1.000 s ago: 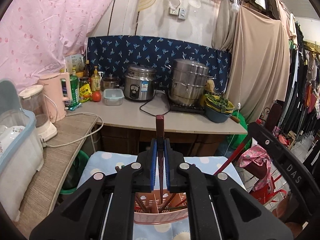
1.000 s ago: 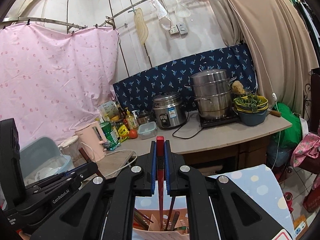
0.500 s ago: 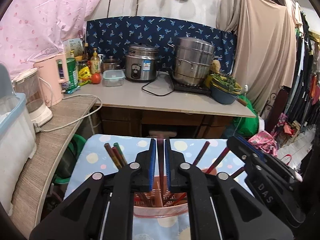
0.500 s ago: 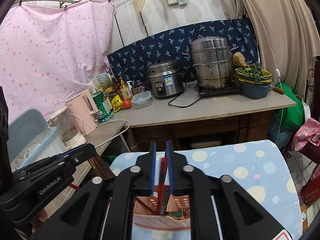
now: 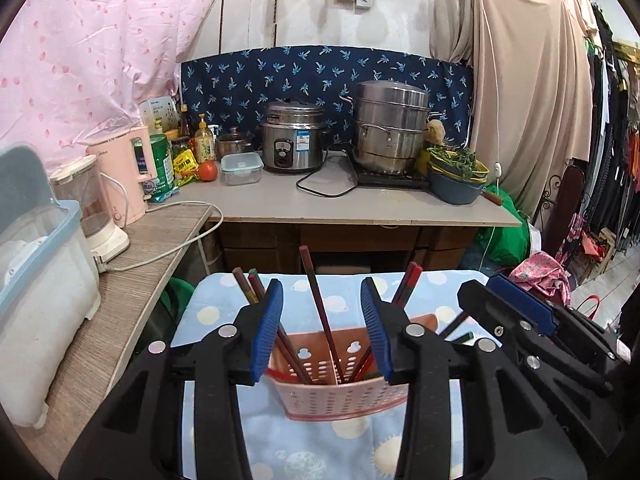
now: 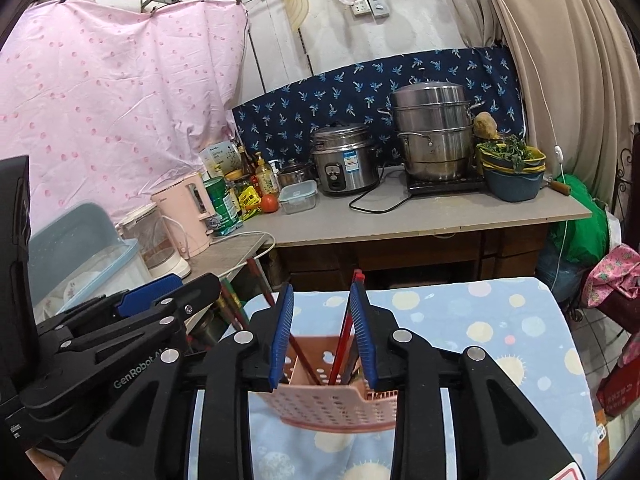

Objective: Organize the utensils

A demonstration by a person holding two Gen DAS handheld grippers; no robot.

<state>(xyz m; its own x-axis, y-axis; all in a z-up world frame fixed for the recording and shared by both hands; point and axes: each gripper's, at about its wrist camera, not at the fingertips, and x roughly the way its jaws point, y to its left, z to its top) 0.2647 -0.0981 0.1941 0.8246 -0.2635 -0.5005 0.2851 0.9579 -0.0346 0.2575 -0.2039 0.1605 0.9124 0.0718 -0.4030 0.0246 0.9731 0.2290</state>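
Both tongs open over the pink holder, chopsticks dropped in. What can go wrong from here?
1. In the right wrist view a red chopstick leans against the inner pad of the right tongs, whose jaws have just been opening; pulling back could drag it out.
2. The pink holder looks light and its chopsticks splay outward; a snag might tip it.
3. The left tongs and right tongs sit close together; they may collide on retreat.

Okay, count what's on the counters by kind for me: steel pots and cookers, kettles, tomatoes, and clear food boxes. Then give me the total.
Steel pots and cookers: 3 (rice cooker, steamer pot, small lidded pot)
Kettles: 1 (pink kettle)
Tomatoes: 1 (tomato)
Clear food boxes: 1 (clear food box)
Total: 6
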